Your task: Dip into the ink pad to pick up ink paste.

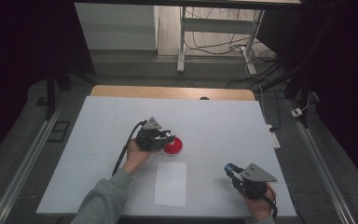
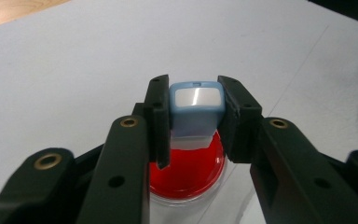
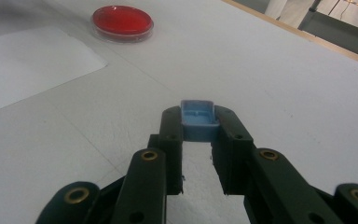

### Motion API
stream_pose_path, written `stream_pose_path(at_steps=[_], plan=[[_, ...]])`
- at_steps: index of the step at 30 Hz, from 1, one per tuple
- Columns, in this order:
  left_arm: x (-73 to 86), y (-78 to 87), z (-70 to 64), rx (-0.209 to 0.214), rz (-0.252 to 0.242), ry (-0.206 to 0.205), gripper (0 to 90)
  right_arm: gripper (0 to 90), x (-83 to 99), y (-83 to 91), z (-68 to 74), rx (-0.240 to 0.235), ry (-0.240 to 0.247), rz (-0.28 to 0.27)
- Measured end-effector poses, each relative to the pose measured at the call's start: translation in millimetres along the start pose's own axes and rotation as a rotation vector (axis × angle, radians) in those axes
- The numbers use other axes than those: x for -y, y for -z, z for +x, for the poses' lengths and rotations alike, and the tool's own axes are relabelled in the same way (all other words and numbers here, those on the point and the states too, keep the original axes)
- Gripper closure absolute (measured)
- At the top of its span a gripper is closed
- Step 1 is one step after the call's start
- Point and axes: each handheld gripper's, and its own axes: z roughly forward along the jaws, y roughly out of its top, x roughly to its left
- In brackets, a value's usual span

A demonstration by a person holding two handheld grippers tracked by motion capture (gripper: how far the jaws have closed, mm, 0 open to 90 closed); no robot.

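Above the red dish (image 2: 189,172), the left tool (image 2: 193,109) clamps a blue-rimmed block (image 2: 196,108); the right tool (image 3: 198,122) pinches a blue cap (image 3: 198,120).

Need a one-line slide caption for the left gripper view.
Left tongs shut on a blue-framed stamp, held over a red ink pad on the white table.
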Motion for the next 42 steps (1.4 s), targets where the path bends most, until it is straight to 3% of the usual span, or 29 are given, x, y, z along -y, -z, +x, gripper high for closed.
stream_pose_path(at_steps=[19, 42], plan=[[-11.1, 27.6, -3.5, 0.085, -0.050, 0.013, 67.0, 73.8, 0.0, -0.1, 0.0, 0.000, 0.004, 0.003], [-13.5, 38.6, -13.0, 0.170, -0.036, -0.006, 67.0, 73.8, 0.0, -0.2, -0.1, 0.000, 0.003, 0.003]])
